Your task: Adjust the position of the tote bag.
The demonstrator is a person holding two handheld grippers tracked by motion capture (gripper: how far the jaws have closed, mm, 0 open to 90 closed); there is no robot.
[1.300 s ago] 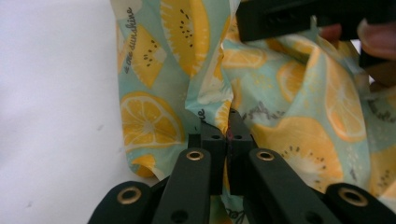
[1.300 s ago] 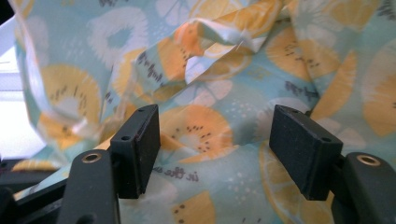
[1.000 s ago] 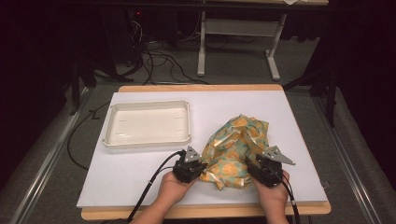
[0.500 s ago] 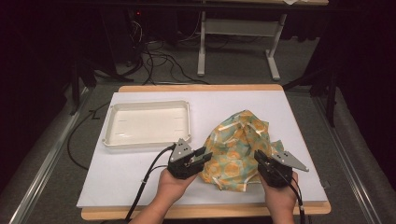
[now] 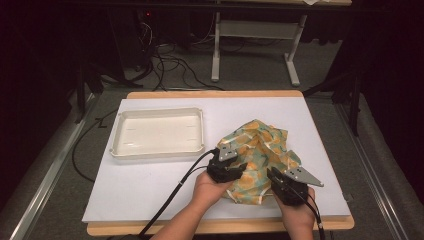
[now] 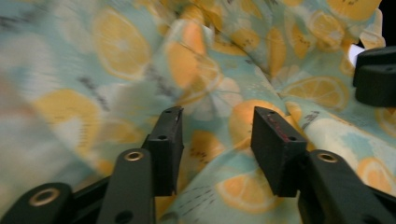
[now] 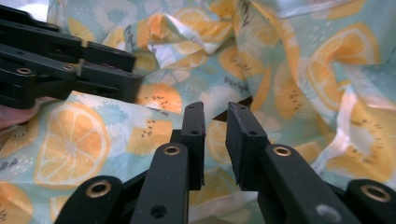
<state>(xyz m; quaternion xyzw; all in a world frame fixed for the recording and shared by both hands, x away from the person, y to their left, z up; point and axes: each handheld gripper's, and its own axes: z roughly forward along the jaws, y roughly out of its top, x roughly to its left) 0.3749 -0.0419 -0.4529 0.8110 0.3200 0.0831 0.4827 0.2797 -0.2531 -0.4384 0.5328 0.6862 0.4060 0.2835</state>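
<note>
Lower right of the high view, a crumpled cloth (image 5: 257, 157) printed with orange slices lay heaped on the white mat (image 5: 150, 190), right of the empty cream tray (image 5: 159, 132). The left gripper (image 5: 239, 167) had just been opening; in its own view the jaws stood spread, with only loose fabric (image 6: 210, 93) beyond them and nothing pinched. The right gripper (image 5: 272, 175), at the heap's lower right, kept a narrow gap between its jaws; cloth (image 7: 289, 79) lay behind that gap, and whether any fold was caught could not be told. The fabric looked light, limp and somewhat slick, so it would likely sag and slide; a hem or corner seemed the surest hold.
</note>
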